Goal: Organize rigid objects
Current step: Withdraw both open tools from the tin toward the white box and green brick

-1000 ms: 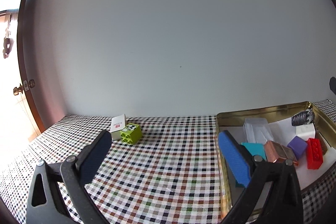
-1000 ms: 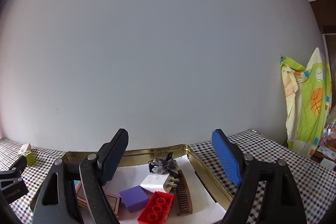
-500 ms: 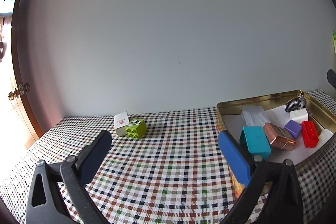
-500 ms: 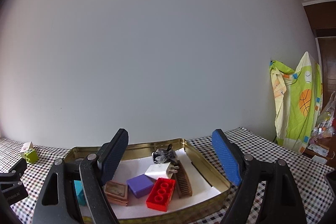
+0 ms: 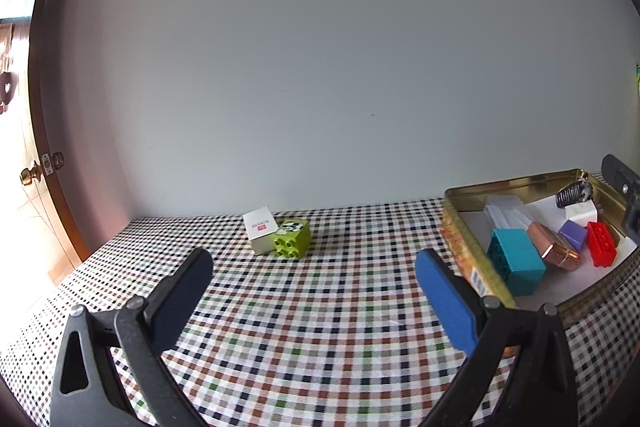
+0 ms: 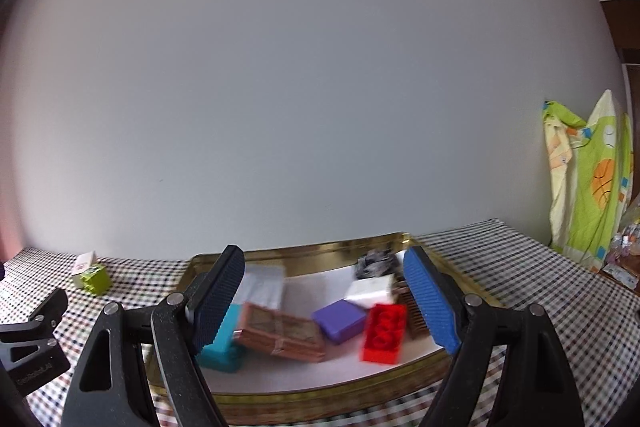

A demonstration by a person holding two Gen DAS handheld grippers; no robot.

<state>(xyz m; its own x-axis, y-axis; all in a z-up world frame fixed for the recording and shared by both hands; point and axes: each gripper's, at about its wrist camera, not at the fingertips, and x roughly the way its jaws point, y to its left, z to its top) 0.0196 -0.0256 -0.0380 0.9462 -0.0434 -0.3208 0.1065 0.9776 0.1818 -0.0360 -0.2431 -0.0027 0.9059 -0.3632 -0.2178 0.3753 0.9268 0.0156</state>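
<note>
The gold tin (image 6: 308,251) is sitting on the checked cloth (image 5: 304,327) as the collecting place, already holding the teal block (image 5: 516,265), copper case (image 5: 554,249), purple box (image 6: 340,319), red brick (image 6: 384,331) and white charger (image 6: 370,289), which is why the right gripper (image 6: 324,301) is hovering over it with its jaws spread wide and nothing between them. The left gripper (image 5: 316,301), likewise wide apart and gripping nothing, is pointing toward twelve o'clock, where the green brick (image 5: 292,239) and the small white box (image 5: 260,229) touching it are lying against the wall, well apart from the tin at two o'clock, and these two look like the remaining pieces to gather.
</note>
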